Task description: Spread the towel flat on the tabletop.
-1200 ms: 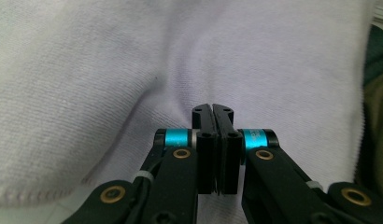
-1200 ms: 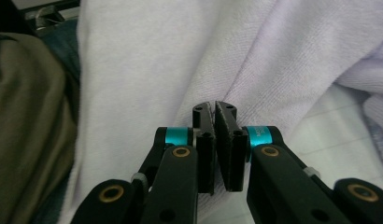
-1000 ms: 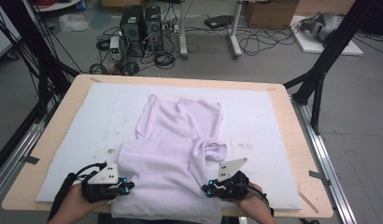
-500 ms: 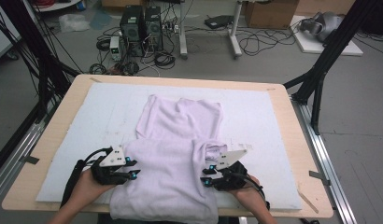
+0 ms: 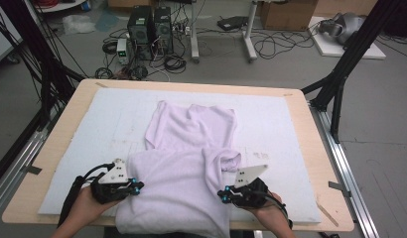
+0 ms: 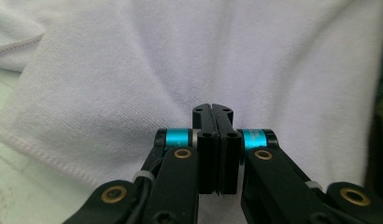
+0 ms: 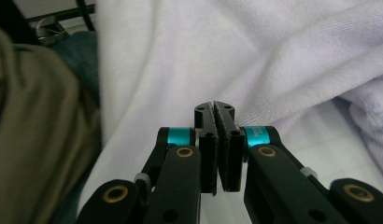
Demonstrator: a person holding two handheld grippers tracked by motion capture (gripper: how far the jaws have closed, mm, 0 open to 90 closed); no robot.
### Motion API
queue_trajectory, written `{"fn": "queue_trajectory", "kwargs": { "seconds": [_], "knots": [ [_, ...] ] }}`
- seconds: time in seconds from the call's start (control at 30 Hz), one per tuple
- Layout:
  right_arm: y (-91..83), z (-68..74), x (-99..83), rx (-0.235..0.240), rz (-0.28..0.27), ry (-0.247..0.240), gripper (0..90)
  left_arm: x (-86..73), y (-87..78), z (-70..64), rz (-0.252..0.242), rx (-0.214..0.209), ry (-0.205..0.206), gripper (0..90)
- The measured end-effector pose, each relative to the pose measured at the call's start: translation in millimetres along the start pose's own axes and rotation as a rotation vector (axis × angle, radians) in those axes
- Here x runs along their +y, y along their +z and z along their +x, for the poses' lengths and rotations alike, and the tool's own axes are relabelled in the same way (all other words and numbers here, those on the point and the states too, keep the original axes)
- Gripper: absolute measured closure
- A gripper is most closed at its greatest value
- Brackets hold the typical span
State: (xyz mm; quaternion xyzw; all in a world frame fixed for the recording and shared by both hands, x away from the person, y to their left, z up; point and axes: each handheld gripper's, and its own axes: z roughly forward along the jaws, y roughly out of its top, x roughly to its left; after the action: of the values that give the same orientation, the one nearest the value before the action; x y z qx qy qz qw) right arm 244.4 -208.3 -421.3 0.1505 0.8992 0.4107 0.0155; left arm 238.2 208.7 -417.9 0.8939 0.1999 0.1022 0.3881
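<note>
Pressed together, the jaws of your left gripper show no gap at the tips, with the pale lilac towel right behind them; whether a fold of cloth is caught between them, you cannot tell from that view. Your right gripper also has its jaws closed tip to tip, up against a hemmed edge of the same towel, and again a pinch cannot be confirmed. From the high view, your left gripper sits at the towel's left side near the desk's front edge, and your right gripper at its right side, also near the front edge. The towel lies on a white foam mat covering the desk; its near part hangs over the front edge, and its far part reaches toward the middle of the mat. A small label on the right gripper's blue ring is too blurred to read. Two black computer towers stand on the floor beyond the desk's far edge.
</note>
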Motion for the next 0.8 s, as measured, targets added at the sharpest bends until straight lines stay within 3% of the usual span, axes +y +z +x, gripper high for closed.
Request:
{"fn": "queue_trajectory", "kwargs": {
  "seconds": [0.07,0.13,0.17,0.23,0.37,0.5,0.53,0.57,0.6,0.63,0.67,0.8],
  "knots": [
    [-13.8,12.2,-1.2,0.034,-0.027,-0.015,89.5,-0.3,-9.3,-8.3,-0.008,-0.009,0.024,88.3],
    [-25.0,18.2,-0.4,0.036,-0.066,-0.025,87.1,0.8,-15.6,-13.2,-0.027,-0.012,0.035,85.4],
    [-30.3,18.9,0.8,0.016,-0.084,-0.024,85.8,1.9,-16.7,-13.5,-0.039,-0.01,0.036,78.0],
    [-33.7,14.9,4.5,-0.044,-0.066,-0.039,81.1,5.0,-14.7,-9.1,-0.048,0.007,0.034,71.0],
    [-14.2,-6.4,8.7,-0.103,-0.018,-0.032,74.2,9.6,2.6,11.2,-0.03,0.05,0.018,70.2],
    [18.5,-25.0,6.6,-0.083,0.034,-0.026,65.4,7.0,25.6,27.2,0.028,0.042,-0.018,65.1],
    [26.3,-27.6,6.7,-0.086,0.07,-0.028,66.1,5.2,32.2,29.0,0.048,0.031,-0.026,65.2],
    [31.3,-28.6,6.6,-0.085,0.084,-0.034,69.2,3.4,34.4,29.3,0.034,0.023,-0.024,66.5],
    [31.3,-29.7,6.8,-0.077,0.071,-0.037,78.0,2.4,34.4,30.0,0.022,-0.007,-0.026,73.3],
    [31.2,-29.8,7.3,-0.068,0.078,-0.032,83.4,2.6,34.3,27.7,0.023,-0.002,-0.027,84.1],
    [31.2,-29.1,7.1,-0.054,0.081,-0.029,86.0,3.0,33.6,25.3,0.031,0.004,-0.011,87.2],
    [26.4,-24.5,4.5,-0.026,0.087,-0.034,87.6,0.9,24.8,19.0,0.035,-0.015,-0.014,88.3]
  ]
}}
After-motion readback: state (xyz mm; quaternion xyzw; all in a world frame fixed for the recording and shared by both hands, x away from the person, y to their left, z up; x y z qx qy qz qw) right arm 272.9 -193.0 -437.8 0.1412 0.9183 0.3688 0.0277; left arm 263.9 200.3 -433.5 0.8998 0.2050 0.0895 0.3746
